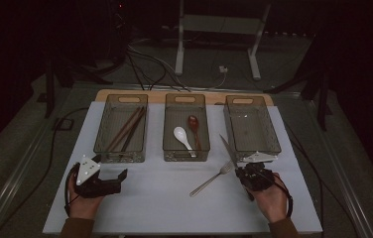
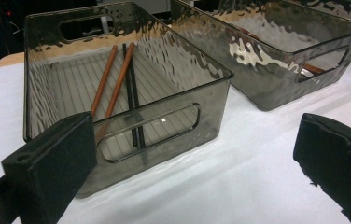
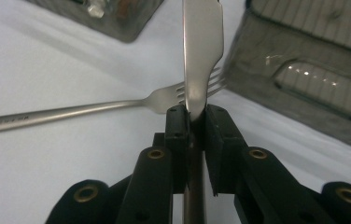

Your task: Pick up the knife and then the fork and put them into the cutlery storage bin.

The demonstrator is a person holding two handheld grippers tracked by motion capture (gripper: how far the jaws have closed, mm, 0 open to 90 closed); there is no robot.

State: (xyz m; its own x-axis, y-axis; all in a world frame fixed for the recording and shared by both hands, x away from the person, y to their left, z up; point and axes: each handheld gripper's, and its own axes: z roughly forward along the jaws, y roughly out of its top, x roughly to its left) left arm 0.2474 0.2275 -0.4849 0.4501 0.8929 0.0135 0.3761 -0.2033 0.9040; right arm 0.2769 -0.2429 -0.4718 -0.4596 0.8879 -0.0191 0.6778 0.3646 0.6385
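Note:
My right gripper point(image 1: 244, 173) point(image 3: 196, 114) is shut on a table knife point(image 1: 227, 148) point(image 3: 201, 51), whose blade sticks out ahead of the jaws above the table. A metal fork point(image 1: 210, 180) point(image 3: 71, 112) lies on the white mat under the blade, tines toward the right bin point(image 1: 252, 130) point(image 3: 313, 79), which holds nothing. My left gripper point(image 1: 115, 179) point(image 2: 192, 163) stands open near the front of the left bin point(image 1: 121, 148) point(image 2: 164, 121), nothing between its jaws. That bin holds brown and black chopsticks point(image 1: 127, 130) point(image 2: 117, 88).
The middle bin point(image 1: 185, 148) point(image 2: 276, 74) holds a white spoon point(image 1: 182, 136) and a brown wooden spoon point(image 1: 194, 128). The three bins stand in a row on a white mat point(image 1: 164, 198). Table stands and cables lie on the floor beyond.

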